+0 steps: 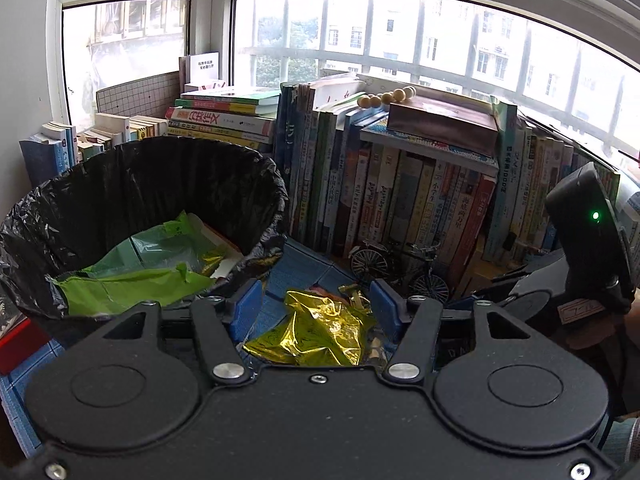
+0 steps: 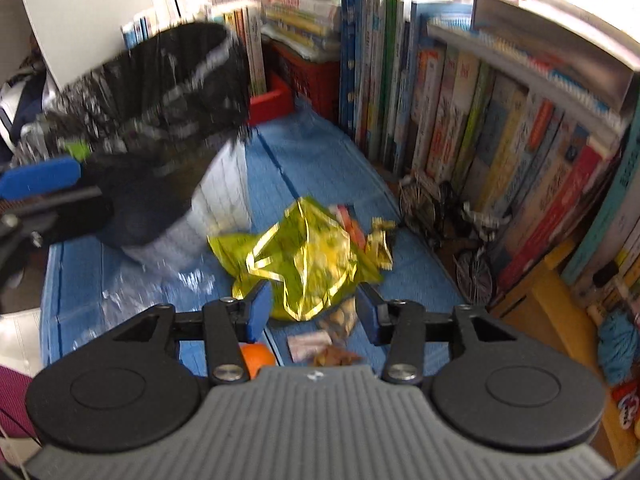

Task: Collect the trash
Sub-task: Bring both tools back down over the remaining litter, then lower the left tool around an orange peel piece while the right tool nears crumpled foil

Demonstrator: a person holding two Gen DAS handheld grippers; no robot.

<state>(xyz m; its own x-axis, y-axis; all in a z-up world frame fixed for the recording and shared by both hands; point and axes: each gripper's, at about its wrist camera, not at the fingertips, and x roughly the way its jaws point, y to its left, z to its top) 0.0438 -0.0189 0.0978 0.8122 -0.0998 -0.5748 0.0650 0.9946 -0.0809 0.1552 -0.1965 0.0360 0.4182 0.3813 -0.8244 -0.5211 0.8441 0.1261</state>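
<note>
Both grippers are hovering with fingers parted about halfway, gripping nothing: the left gripper (image 1: 316, 304) and right gripper (image 2: 314, 306) are framing the gold wrapper (image 2: 298, 256) lying on the blue mat (image 2: 320, 160) beside the bin (image 1: 132, 200).

Upright books (image 1: 404, 196) line the window sill from twelve to three o'clock, with a flat stack of books (image 1: 224, 116) at eleven. A small model bicycle (image 1: 400, 268) stands before them on the blue mat (image 2: 320, 160), wooden beads (image 1: 386, 97) rest on top, and a red crate (image 2: 316, 76) sits at twelve o'clock in the right wrist view.
</note>
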